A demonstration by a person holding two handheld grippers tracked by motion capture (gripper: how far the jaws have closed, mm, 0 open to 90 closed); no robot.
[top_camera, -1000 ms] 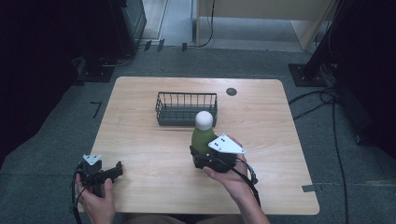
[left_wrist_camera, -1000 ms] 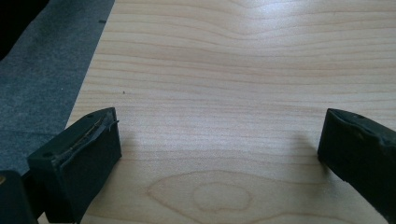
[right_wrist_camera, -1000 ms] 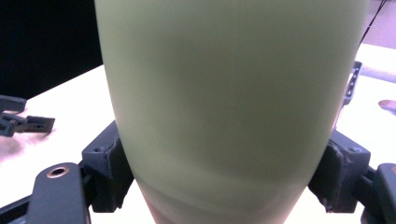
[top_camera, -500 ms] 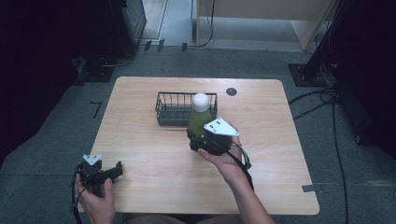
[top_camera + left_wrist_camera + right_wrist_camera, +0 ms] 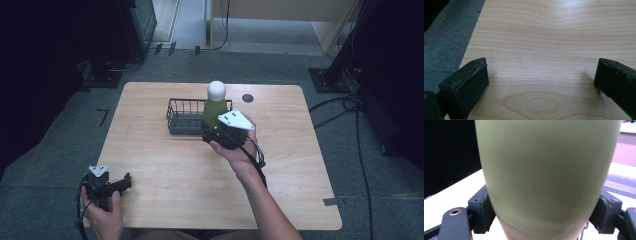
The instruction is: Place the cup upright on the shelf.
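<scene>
My right gripper (image 5: pixel 218 131) has its jaws clamped on the lower body of a tall olive-green plastic bottle with a rounded white cap (image 5: pixel 215 105), pads pressed against both flanks as the right gripper view shows (image 5: pixel 546 177). I hold it upright in the air over the pale wooden table (image 5: pixel 310 165), right at the near right corner of the dark wire basket (image 5: pixel 186 116), which looks empty. My left gripper (image 5: pixel 119 184) sits at the near left corner of the table, jaws spread wide with nothing between them and only bare wood in front (image 5: pixel 541 77).

My worry is the bottle's tapered, smooth side: I judge the grip sits low on it, so a tilt could let the top-heavy body pivot or slide out. The other risk is the basket rim; if I lower too close to the near wire, the base could catch it, tip the bottle or shove the light basket across the table.
</scene>
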